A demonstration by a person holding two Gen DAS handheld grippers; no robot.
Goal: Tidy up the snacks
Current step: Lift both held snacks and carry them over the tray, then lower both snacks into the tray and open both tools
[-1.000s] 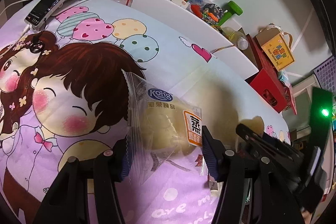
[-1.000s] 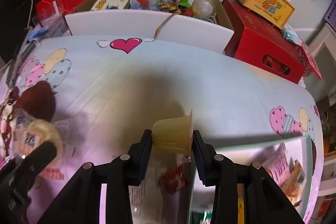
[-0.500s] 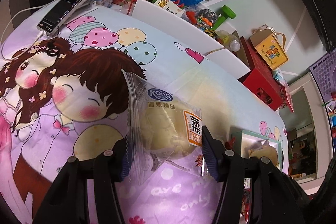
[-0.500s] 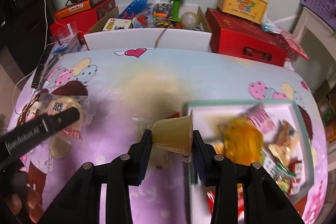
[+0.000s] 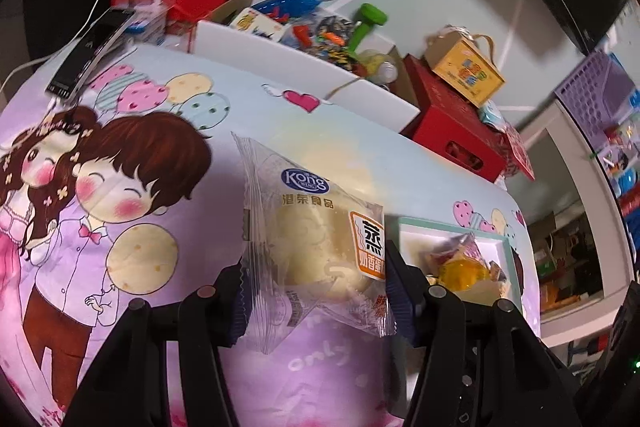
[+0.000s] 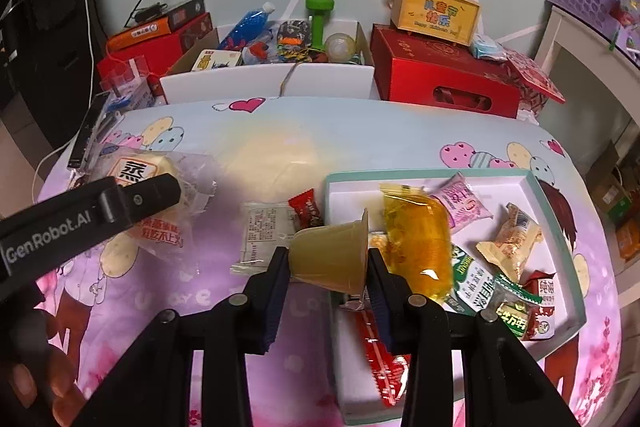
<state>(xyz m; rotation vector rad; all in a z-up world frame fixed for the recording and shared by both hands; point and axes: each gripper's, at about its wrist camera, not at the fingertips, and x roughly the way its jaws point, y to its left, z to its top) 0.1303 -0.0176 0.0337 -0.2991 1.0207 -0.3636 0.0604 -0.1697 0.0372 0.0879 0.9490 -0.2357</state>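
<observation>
in my left claw (image 5: 316, 291) i hold a steamed cake packet (image 5: 320, 231): clear crinkled wrapper, pale round cake inside, blue oval logo, orange label at its right edge. both pads press its sides and it hangs above the counter (image 5: 200, 99). my right claw (image 6: 328, 267) is clamped on a jelly cup (image 6: 332, 255), pale yellow, lying sideways with its rim toward the right pad, over the near left corner of the tray (image 6: 560, 227).

the tray is white with a teal rim and holds mixed packets, among them a large amber jelly pouch (image 6: 420, 243) and a pink sachet (image 6: 460, 203). a small red candy (image 6: 306, 207) and a clear wrapper (image 6: 264, 231) lie just left of it; a red stick, blurred, may be partly inside.

the counter wears a cartoon cloth in lilac and pale blue. behind it stand a white open box (image 6: 268, 83) of toys, red gift boxes (image 6: 444, 79) and a yellow carry box (image 6: 436, 11) against a grey wall.
</observation>
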